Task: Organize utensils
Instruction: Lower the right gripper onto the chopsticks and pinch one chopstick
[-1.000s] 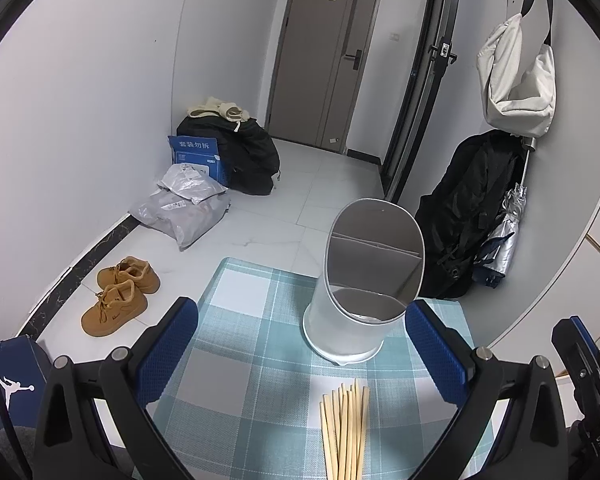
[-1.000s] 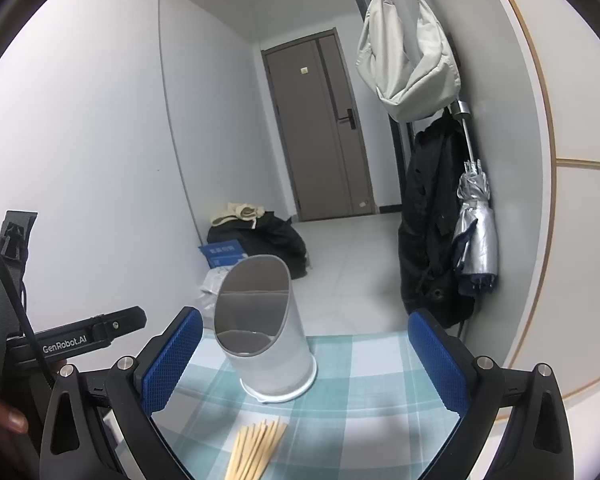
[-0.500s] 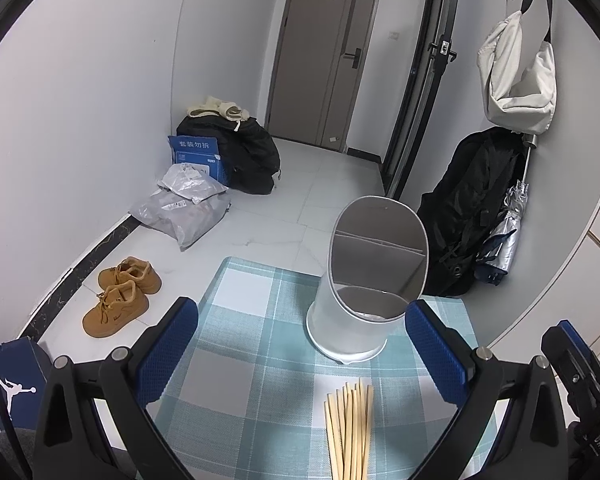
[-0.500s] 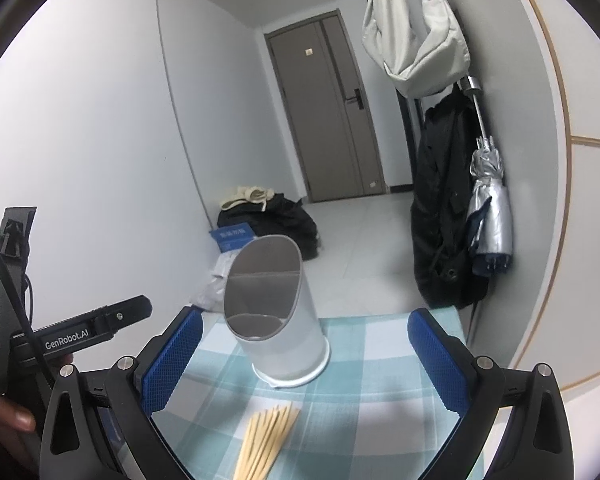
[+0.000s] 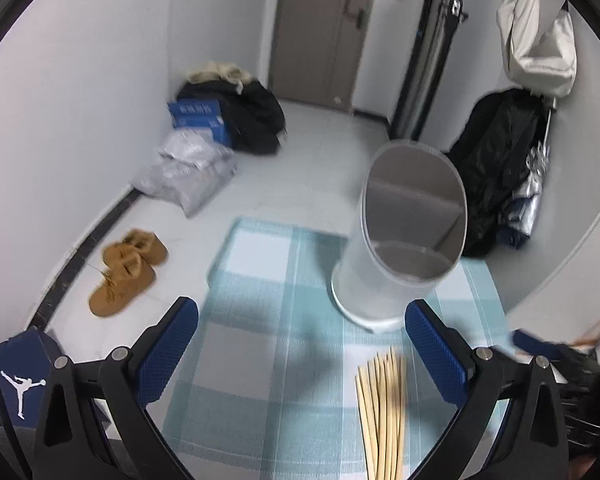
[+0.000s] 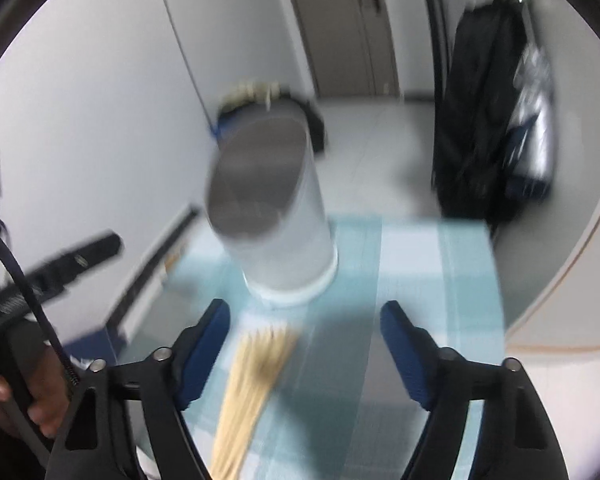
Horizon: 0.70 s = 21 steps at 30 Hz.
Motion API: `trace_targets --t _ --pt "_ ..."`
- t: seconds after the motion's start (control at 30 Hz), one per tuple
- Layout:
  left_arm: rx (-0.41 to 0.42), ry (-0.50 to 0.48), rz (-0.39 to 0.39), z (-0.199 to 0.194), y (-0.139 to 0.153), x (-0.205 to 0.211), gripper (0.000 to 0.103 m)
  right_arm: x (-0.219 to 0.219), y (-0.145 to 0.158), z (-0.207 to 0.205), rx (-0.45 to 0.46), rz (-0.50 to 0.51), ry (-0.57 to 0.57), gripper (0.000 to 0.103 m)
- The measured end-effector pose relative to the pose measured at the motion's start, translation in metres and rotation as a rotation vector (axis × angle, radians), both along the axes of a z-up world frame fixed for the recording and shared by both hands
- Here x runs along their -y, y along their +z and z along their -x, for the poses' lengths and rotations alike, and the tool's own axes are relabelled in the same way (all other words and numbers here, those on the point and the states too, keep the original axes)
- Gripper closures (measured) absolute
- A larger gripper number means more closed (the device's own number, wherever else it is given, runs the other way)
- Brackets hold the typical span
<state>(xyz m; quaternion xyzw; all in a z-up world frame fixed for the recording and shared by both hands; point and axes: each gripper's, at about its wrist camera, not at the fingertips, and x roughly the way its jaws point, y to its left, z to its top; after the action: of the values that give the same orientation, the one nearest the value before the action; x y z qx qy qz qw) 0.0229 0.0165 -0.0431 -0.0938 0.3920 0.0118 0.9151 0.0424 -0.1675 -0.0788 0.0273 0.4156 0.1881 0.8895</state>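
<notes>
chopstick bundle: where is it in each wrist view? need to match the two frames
Left wrist: chopsticks bottom right of centre, lying on the checked cloth, just inside the right-hand blue finger.
Right wrist: chopsticks bottom left of centre, blurred, nearer the left-hand blue finger.
Shared landmark: the grey holder stands on the cloth just beyond the bundle's far tips in both.

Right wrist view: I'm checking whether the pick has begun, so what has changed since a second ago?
The right gripper has dipped toward the chopsticks, and its jaws have just been closing, with the bundle's tips between them but not pressed. The left gripper has tilted down a little, open and empty. The holder stays upright on the checked cloth; the chopsticks still lie flat.
</notes>
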Motion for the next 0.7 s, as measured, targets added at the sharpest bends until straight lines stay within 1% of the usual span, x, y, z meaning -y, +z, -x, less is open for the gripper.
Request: trace_targets --t 0.03,0.07,0.1,0.13,0.17,0.2,0.23,0.37,0.43,0.47,0.5,0.53,0.57,0.63,0.7 --pt "-0.016 -0.007 0.009 -0.002 -0.003 -0.001 0.001 -0.003 -0.011 -0.007 -0.059 0.004 0.012 0.037" --pt "-0.029 -0.008 0.014 -0.004 -0.006 -0.003 0.001 -0.006 -0.022 -0.012 -0.113 0.015 0.018 0.040" --pt "-0.038 -0.008 0.014 -0.005 -0.008 -0.004 0.001 -0.010 -0.037 -0.019 -0.181 0.028 0.024 0.049" --pt "-0.044 -0.011 0.008 -0.007 -0.009 -0.005 0.001 -0.012 -0.048 -0.023 -0.219 0.019 0.028 0.059" --pt "-0.051 -0.013 -0.001 -0.008 -0.011 -0.006 0.001 -0.014 -0.057 -0.027 -0.253 0.016 0.029 0.062" --pt "-0.056 -0.009 -0.011 -0.009 -0.012 -0.008 0.001 -0.017 -0.066 -0.030 -0.279 0.028 0.028 0.062" --pt "-0.061 -0.003 -0.016 -0.010 -0.014 -0.011 0.001 -0.018 -0.074 -0.034 -0.306 0.047 0.022 0.065" --pt "-0.097 0.026 0.000 -0.016 -0.022 -0.028 0.001 -0.027 -0.091 -0.044 -0.343 0.089 0.011 0.067" --pt "-0.115 0.043 0.015 -0.019 -0.027 -0.038 0.001 -0.033 -0.095 -0.047 -0.346 0.110 0.015 0.079" --pt "-0.126 0.055 0.026 -0.020 -0.029 -0.042 0.001 -0.036 -0.096 -0.048 -0.342 0.125 0.018 0.080" --pt "-0.134 0.066 0.041 -0.022 -0.031 -0.046 0.001 -0.041 -0.097 -0.047 -0.328 0.160 0.018 0.080" --pt "-0.143 0.078 0.058 -0.024 -0.033 -0.051 0.001 -0.045 -0.093 -0.047 -0.322 0.190 0.022 0.080" --pt "-0.150 0.087 0.068 -0.026 -0.035 -0.054 0.001 -0.049 -0.093 -0.047 -0.319 0.208 0.029 0.080" --pt "-0.167 0.107 0.088 -0.028 -0.038 -0.062 0.001 -0.054 -0.095 -0.048 -0.340 0.214 0.046 0.081" --pt "-0.182 0.126 0.109 -0.028 -0.041 -0.067 0.001 -0.061 -0.094 -0.047 -0.325 0.261 0.058 0.081"
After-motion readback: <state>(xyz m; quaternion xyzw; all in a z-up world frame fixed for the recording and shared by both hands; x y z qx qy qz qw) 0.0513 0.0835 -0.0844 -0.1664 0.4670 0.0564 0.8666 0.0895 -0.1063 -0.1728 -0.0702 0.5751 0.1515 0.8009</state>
